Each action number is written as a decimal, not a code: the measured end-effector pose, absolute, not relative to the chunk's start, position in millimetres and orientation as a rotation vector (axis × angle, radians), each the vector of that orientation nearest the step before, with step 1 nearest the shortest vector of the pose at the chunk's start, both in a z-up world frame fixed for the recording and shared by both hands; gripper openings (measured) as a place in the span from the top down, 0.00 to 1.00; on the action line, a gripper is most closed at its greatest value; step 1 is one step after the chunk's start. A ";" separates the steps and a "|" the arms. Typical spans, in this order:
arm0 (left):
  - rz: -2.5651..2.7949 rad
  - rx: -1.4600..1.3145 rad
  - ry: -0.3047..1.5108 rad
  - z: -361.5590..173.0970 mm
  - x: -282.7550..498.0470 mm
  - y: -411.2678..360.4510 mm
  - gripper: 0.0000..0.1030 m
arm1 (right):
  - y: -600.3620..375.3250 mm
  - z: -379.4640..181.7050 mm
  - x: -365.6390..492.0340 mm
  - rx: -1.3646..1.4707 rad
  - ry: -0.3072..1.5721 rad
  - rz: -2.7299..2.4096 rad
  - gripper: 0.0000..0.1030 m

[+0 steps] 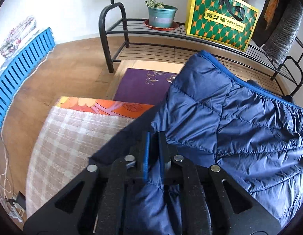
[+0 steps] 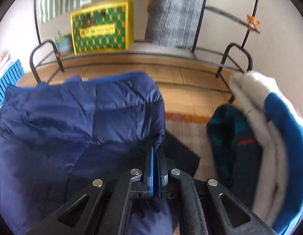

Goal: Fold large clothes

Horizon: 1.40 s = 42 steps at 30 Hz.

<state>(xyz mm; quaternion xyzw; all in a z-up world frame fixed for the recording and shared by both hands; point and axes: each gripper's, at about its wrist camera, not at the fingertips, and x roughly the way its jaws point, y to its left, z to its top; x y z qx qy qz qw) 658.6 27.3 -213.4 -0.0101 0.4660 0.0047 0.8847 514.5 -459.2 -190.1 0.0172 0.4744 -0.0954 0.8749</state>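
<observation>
Folding question, mid-step. Nearest to me, my right gripper [image 2: 156,147] is clamping the right edge of the navy blue quilted puffer jacket [image 2: 73,107], pads almost together with just the hem pinched at the tips. My left gripper [image 1: 154,137] is sitting at a narrow gap with jacket fabric running between the jaws low down; I honestly can't tell whether the pads are actually biting it. The jacket itself is bunching up between the two grippers, lying over the beige checked woven mat [image 1: 73,137], with its collar end reaching toward the far side.

What I'm aiming for: I'm treating this as carrying the near hem over toward the collar. That shell looks slippery and puffy, so I'm thinking the left side needs a firmer pinch before I'm pulling anything. I'm also trying to move both hands level and at the same pace so the fold line is landing straight instead of skewing.

Further out I'm watching the blue plastic laundry basket [image 2: 288,127] on the right and the black metal wire rack [image 1: 112,39] at the far end, since the collar could be catching there.
</observation>
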 end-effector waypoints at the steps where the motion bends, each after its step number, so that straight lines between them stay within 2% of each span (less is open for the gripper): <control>1: 0.019 -0.007 0.954 -206.1 655.9 27.8 0.80 | -460.5 -186.5 511.3 0.047 0.988 -0.194 0.88; 2: 0.034 0.012 0.919 -194.4 651.0 30.3 0.78 | -462.3 -183.2 507.6 0.059 0.982 -0.193 0.74; 4: 0.042 0.015 0.858 -172.7 639.6 34.3 0.78 | -464.9 -172.4 496.1 0.083 0.945 -0.196 0.70; 8: -0.152 -0.093 0.810 -134.3 602.9 18.8 0.78 | -449.2 -148.1 459.3 0.161 0.879 -0.087 0.69; 12: -0.343 -0.021 0.842 -135.7 580.0 -52.3 0.78 | -399.2 -148.9 429.2 0.102 0.879 0.062 0.69; 16: -0.449 0.087 0.872 -157.5 580.8 -136.4 0.77 | -351.2 -167.9 415.5 -0.021 0.917 0.146 0.70; 19: -0.448 0.103 0.924 -184.5 593.0 -172.4 0.78 | -331.2 -186.9 412.7 -0.087 0.962 0.166 0.70; 23: -0.382 0.129 0.993 -235.6 603.9 -188.0 0.78 | -329.8 -199.9 404.1 -0.040 0.983 0.172 0.70; 27: -0.381 0.130 0.967 -227.9 598.4 -185.8 0.78 | -335.9 -195.1 395.6 0.002 0.967 0.173 0.70; 28: -0.375 0.128 0.953 -222.1 594.4 -182.0 0.78 | -339.4 -191.8 389.6 0.020 0.960 0.165 0.68; 31: -0.404 0.090 0.883 -194.0 569.9 -169.6 0.78 | -359.9 -182.2 365.2 0.143 0.924 0.116 0.41; 32: -0.418 0.081 0.867 -186.3 560.8 -166.2 0.78 | -367.7 -180.0 356.3 0.190 0.917 0.096 0.38; 36: -0.502 0.078 0.834 -167.5 517.2 -168.9 0.78 | -399.6 -176.1 326.9 0.394 0.926 -0.021 0.38; 37: -0.506 0.094 0.832 -166.8 511.6 -173.6 0.78 | -403.3 -176.5 322.3 0.427 0.932 -0.046 0.35; 38: -0.508 0.104 0.828 -167.6 505.5 -177.7 0.78 | -406.3 -178.2 318.4 0.458 0.941 -0.070 0.32; 42: -0.520 0.104 0.844 -182.6 478.8 -189.5 0.78 | -417.7 -193.3 303.1 0.618 0.974 -0.165 0.30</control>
